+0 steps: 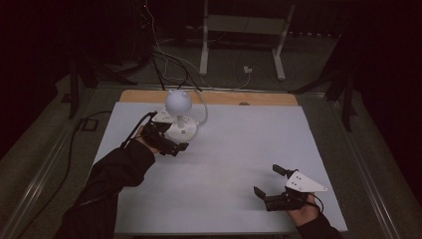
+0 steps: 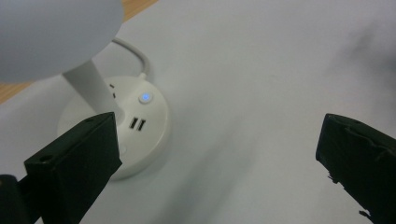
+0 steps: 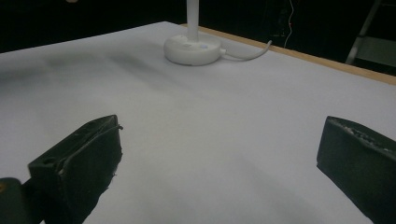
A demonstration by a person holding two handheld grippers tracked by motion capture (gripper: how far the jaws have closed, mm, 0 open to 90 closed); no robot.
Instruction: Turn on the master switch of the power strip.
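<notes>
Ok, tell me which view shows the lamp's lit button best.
The left gripper view: the button glows blue on the lamp base, close and sharp, beside two ports. The right gripper view shows it as a faint dot far off. In the high view the base is too small to make it out.

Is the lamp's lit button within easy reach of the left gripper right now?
Probably yes: the left gripper is open beside the lamp base, and the button looks uncovered.

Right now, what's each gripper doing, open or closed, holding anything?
Left gripper: open, holding nothing, beside the lamp base.
Right gripper: open, holding nothing, over bare table.
</notes>
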